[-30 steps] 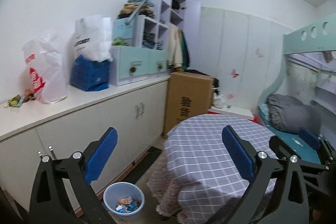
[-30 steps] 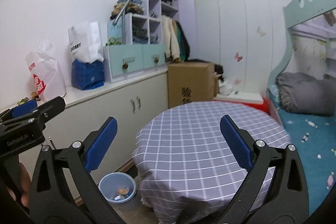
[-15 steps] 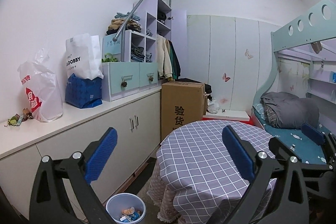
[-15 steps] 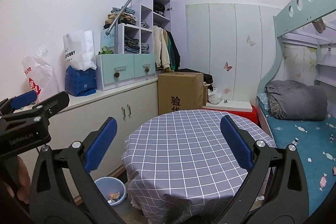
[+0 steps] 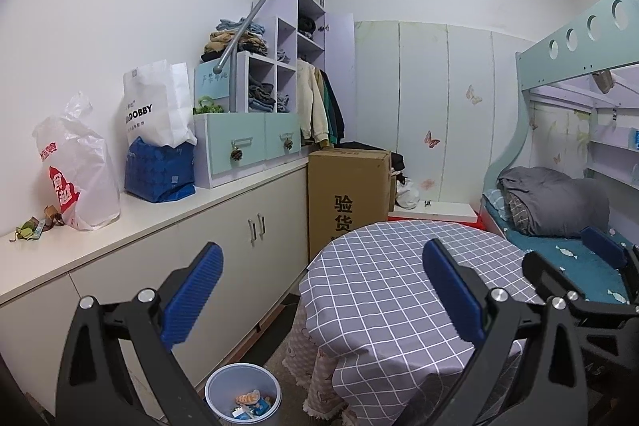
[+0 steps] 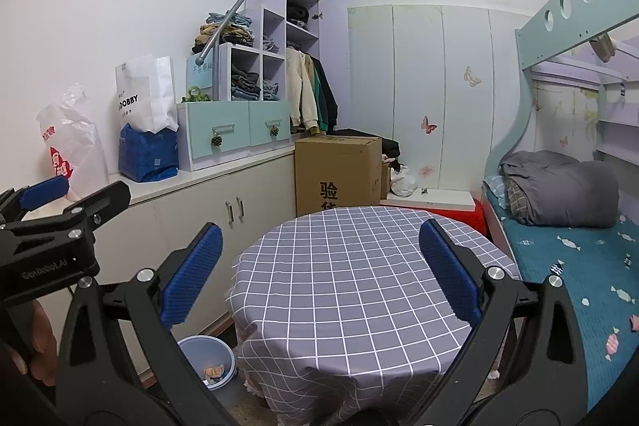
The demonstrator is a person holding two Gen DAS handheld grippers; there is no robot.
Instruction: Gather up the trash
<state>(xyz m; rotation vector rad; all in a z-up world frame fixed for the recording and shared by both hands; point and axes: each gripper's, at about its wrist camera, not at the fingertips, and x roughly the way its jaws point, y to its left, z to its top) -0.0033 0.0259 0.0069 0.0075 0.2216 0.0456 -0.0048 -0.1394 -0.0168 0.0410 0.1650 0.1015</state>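
Note:
A small blue trash bin (image 5: 242, 397) with several wrappers inside stands on the floor between the cabinet and the round table; it also shows in the right wrist view (image 6: 211, 362). Small scraps of trash (image 5: 34, 225) lie on the counter's left end. My left gripper (image 5: 321, 268) is open and empty, held above the table's left edge. My right gripper (image 6: 319, 250) is open and empty above the round table (image 6: 347, 278) with its grey checked cloth. The left gripper also shows at the left edge of the right wrist view (image 6: 52, 202).
A long white cabinet counter (image 5: 223, 194) runs along the left wall with a white plastic bag (image 5: 76, 170), a blue bag (image 5: 157, 170) and a drawer unit (image 5: 247, 146). A cardboard box (image 5: 347, 198) stands behind the table. A bunk bed (image 6: 567, 210) is on the right.
Both grippers have tilted upward and drawn back a little, so more ceiling shows and the bin sits lower in view. Both stay open and empty.

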